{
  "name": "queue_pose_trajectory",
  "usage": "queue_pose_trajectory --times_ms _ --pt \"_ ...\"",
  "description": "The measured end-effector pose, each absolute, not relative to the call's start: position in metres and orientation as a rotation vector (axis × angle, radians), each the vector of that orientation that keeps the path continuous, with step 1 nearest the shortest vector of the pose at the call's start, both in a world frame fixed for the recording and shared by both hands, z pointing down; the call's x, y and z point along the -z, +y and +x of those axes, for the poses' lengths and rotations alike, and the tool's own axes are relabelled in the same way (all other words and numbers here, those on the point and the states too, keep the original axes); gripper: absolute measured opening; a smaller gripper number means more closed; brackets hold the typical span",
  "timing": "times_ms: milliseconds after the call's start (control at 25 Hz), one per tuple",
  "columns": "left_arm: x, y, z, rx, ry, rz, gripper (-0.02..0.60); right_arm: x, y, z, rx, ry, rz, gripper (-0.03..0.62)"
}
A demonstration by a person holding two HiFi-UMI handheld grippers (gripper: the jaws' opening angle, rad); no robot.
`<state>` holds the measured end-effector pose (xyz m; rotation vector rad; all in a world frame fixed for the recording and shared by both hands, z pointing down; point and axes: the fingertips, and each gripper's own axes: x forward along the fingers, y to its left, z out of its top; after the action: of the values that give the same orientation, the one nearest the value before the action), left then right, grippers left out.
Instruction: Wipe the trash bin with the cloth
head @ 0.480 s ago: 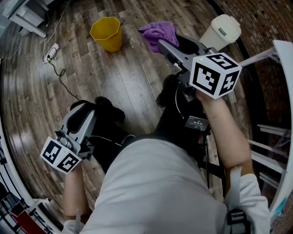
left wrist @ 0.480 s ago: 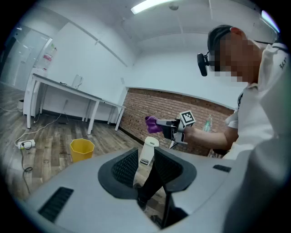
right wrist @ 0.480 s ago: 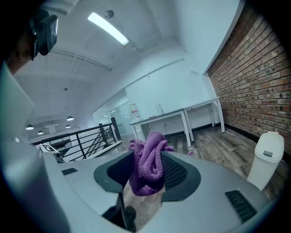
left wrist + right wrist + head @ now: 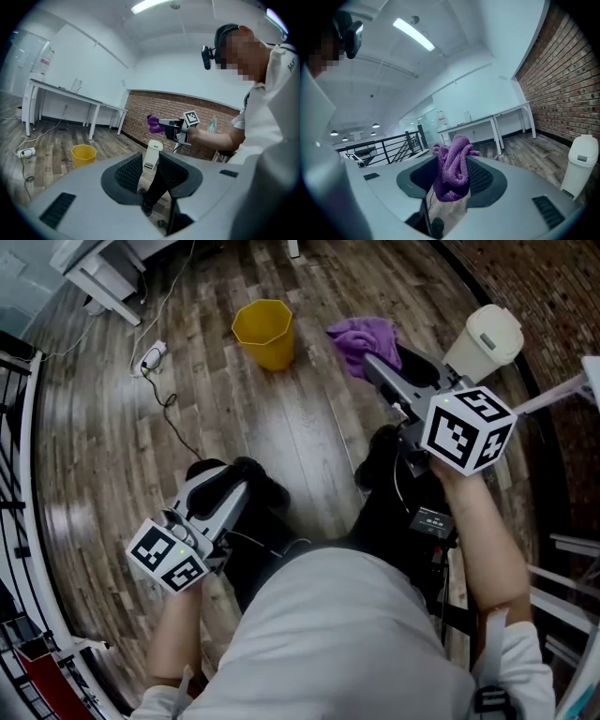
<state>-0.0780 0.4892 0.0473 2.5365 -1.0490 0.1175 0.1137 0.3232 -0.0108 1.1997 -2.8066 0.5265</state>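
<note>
Holding the cloth [image 4: 361, 337] pinched as a loose bunch in your right gripper [image 4: 372, 359], you are well apart from the white bin [image 4: 492, 338], which stands far right by the brick wall [image 4: 553, 296]. Your left gripper [image 4: 151, 173] hangs near left, jaws spread with nothing between them. Press too hard and the white bin, likely light, may slide or tip, since nothing steadies it. Drag the bunch sideways and it may pull out of the jaws. The yellow bin [image 4: 265, 332] on the far left could draw you to the wrong target.
</note>
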Motion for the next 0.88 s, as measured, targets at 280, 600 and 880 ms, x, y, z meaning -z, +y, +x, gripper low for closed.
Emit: queue_pose_trajectory --times_ms 280,600,880 --pt "-0.046 0.492 -0.089 -0.101 -1.074 2.513 0.112 0.01 0.317 0.106 -0.518 -2.826 1.199 0.184" --pt "-0.055 0.477 -0.122 -0.033 -1.134 2.387 0.112 -0.018 0.301 0.094 -0.603 -2.749 1.145 0.184" --pt "-0.034 0.425 -0.138 -0.034 -1.126 2.386 0.112 0.0 0.256 0.075 -0.562 -2.706 1.242 0.184"
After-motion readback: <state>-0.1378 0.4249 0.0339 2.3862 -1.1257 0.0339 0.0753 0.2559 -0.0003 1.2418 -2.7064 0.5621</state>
